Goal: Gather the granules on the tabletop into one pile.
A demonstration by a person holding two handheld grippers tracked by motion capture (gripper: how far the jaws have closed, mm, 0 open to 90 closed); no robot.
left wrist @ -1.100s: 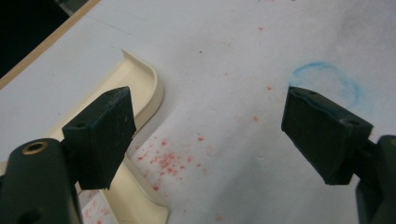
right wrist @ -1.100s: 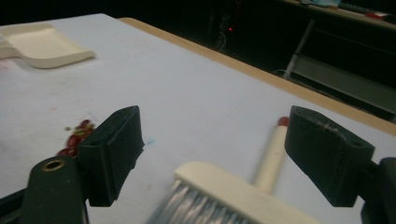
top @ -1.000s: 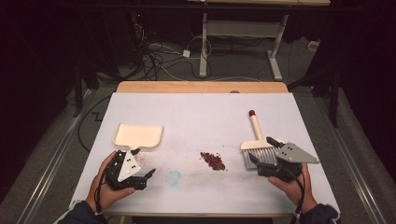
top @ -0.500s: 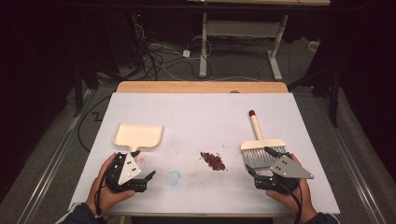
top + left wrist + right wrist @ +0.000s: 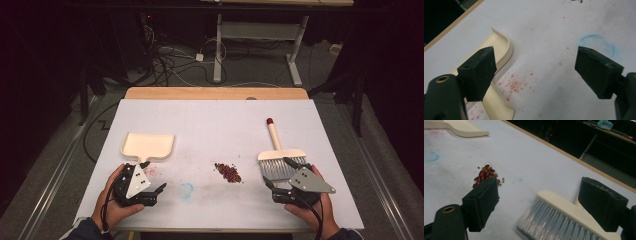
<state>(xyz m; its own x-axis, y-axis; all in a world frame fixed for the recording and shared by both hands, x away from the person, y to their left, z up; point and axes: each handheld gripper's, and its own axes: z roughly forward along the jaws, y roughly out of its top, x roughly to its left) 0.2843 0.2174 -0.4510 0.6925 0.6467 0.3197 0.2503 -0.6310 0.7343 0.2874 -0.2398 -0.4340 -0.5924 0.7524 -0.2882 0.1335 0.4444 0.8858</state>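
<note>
Approach to the tools, before any sweeping is being done.

The right gripper, jaws wide and empty, is being held over the cream, grey-bristled hand brush; the left gripper, likewise wide, beside the cream plastic dustpan. The heap of dark red beans is lying between; grasping both handles is judged next.

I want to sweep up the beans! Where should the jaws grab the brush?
Probably grab the brush by its long cream handle, not the grey bristles. The handle lies flat, pointing away toward the table's far edge, so bring the open right gripper down from above, one jaw on each side.
</note>
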